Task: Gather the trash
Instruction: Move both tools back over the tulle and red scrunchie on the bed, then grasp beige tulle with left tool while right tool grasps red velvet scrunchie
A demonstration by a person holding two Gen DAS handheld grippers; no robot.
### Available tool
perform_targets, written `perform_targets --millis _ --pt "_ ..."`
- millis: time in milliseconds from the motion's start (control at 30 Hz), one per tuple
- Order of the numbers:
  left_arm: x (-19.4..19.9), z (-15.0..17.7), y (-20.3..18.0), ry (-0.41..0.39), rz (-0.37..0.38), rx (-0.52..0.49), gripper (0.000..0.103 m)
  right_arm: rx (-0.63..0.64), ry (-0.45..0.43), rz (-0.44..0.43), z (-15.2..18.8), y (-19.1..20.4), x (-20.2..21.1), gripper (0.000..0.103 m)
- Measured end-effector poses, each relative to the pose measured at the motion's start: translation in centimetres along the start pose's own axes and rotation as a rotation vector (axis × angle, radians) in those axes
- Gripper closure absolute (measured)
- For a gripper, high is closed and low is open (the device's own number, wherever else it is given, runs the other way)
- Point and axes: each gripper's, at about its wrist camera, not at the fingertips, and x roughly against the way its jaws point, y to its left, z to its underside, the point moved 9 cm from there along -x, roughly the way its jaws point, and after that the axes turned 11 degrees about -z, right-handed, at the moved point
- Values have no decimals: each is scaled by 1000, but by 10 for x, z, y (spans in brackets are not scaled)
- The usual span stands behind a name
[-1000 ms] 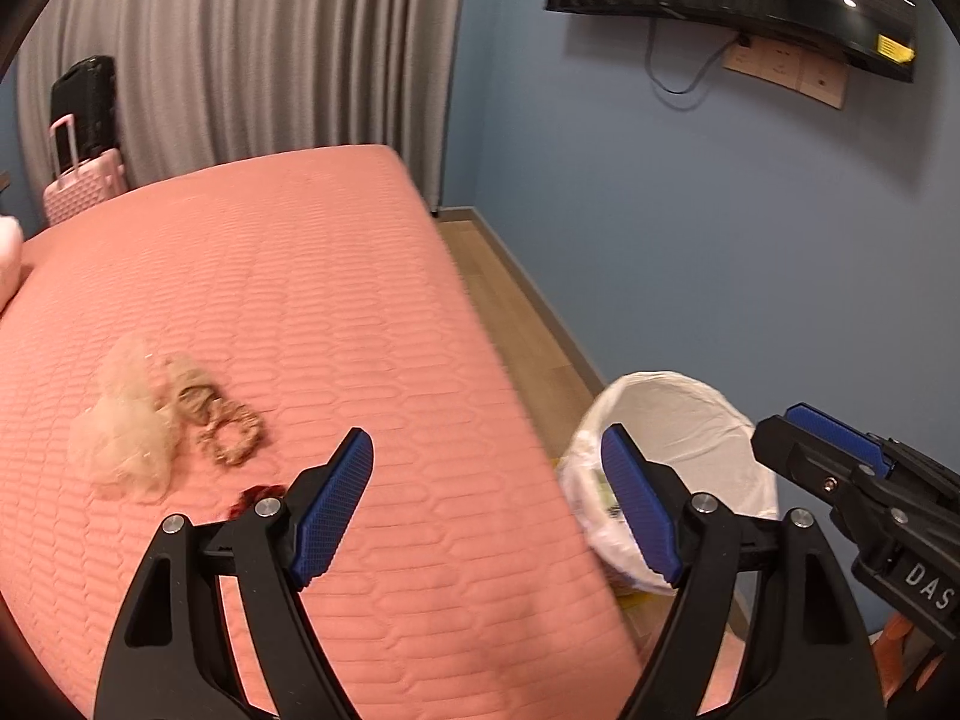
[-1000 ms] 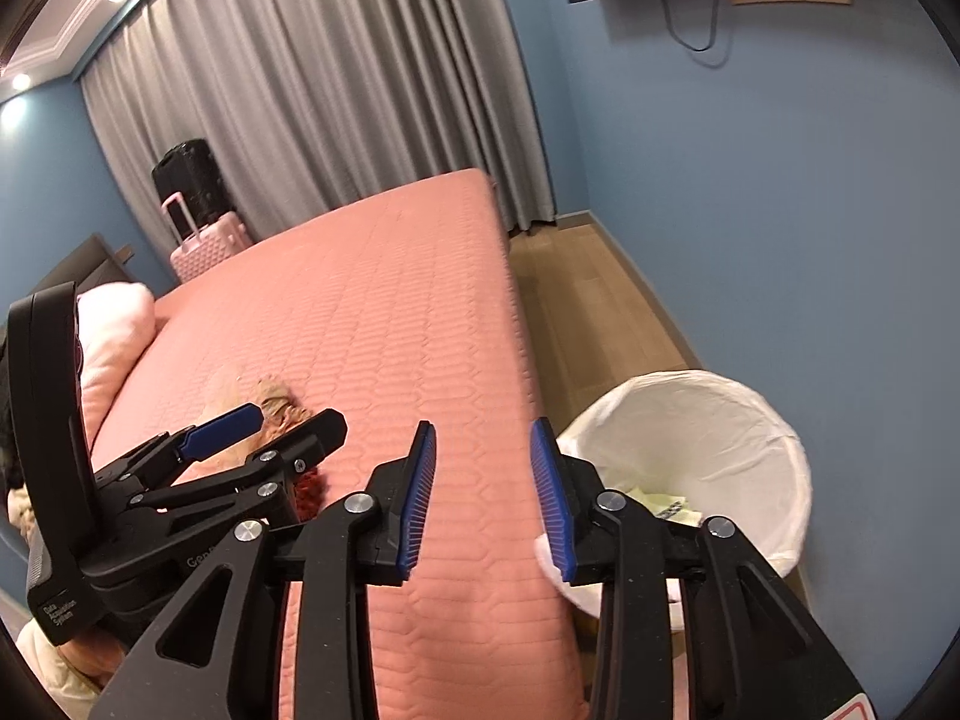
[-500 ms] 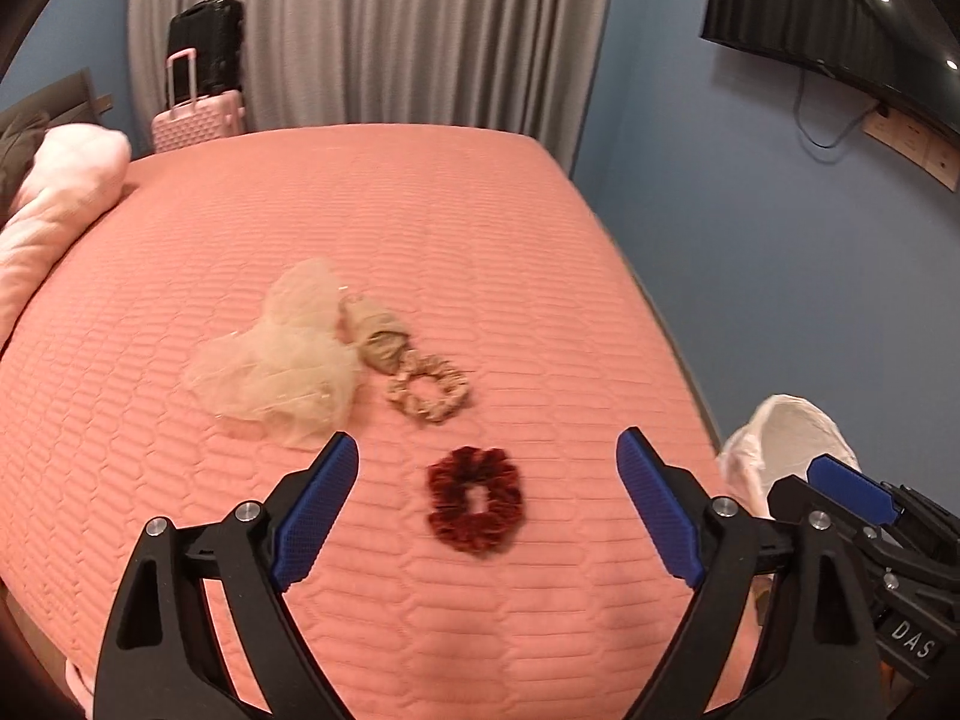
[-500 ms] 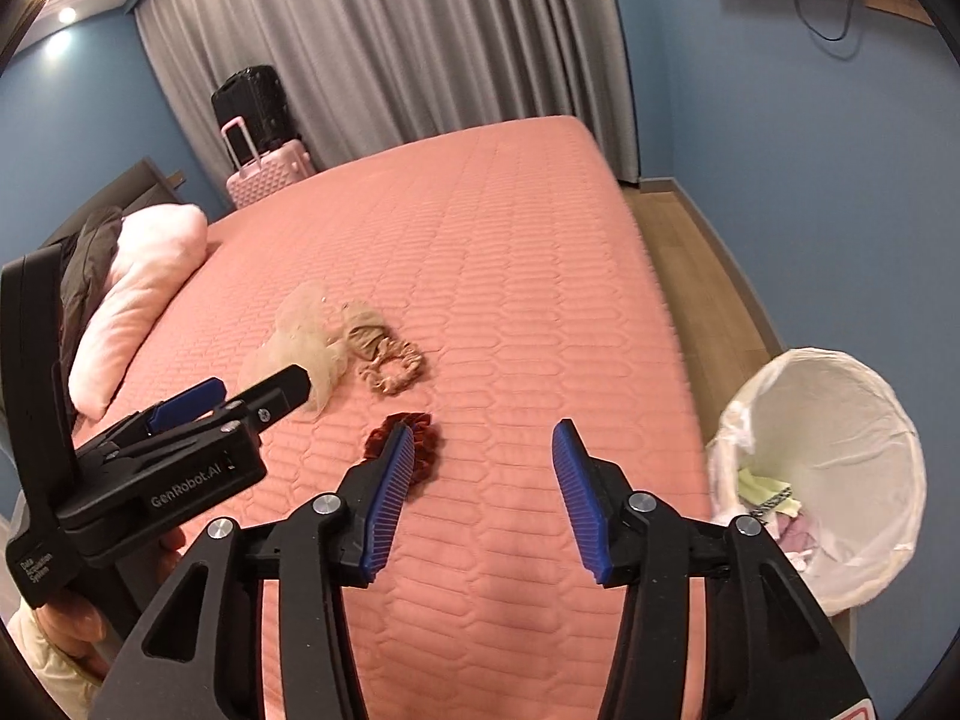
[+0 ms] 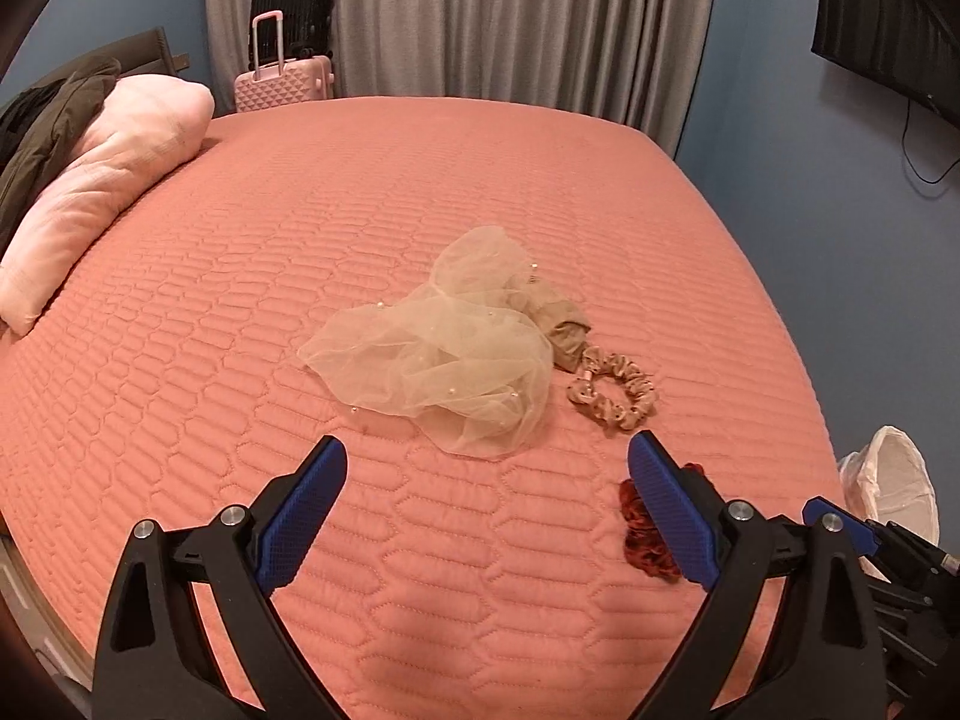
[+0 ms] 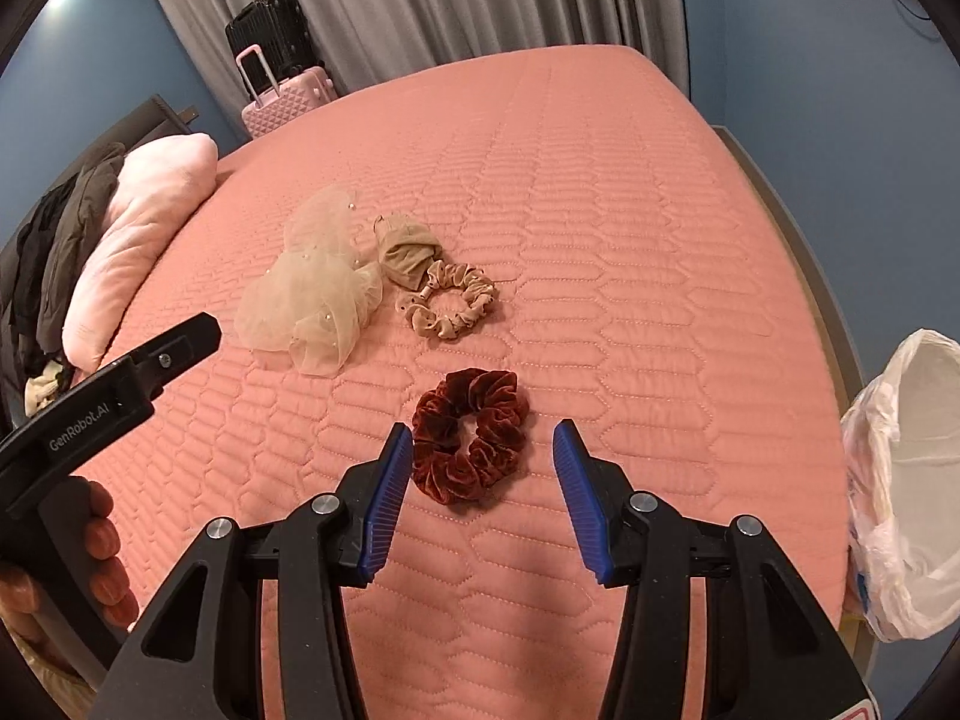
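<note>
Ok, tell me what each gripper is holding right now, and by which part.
Nothing. The left gripper and right gripper are both open and empty.

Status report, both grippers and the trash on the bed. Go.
Left gripper open, just widened, nothing in it. Right gripper open, dark red scrunchie lined up ahead. Beige scrunchie and tulle beyond. Path clear.

Bed (image 6: 600, 192) — scrunchies (image 6: 471, 444), tulle (image 5: 444, 354), pillow (image 5: 102, 180)

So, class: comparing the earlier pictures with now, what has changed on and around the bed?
Both grippers swung from the bin toward the bed items; the left gripper, jaws just opening, faces the tulle, the right gripper the red scrunchie. Nothing gripped; items unmoved.
</note>
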Motion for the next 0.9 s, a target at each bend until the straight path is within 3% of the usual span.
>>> perform_targets --millis 433,633,700,900 --pt "-80 -26 3 50 -1 19 9 -78 106 35 2 -27 -75 55" --pt "-110 -28 -4 75 5 11 9 -65 127 39 2 -26 -90 66" --pt "-119 -27 -5 90 8 12 9 -56 134 35 2 -23 -93 76" --pt "-134 -20 -8 117 31 22 10 -47 131 37 3 -19 -96 80"
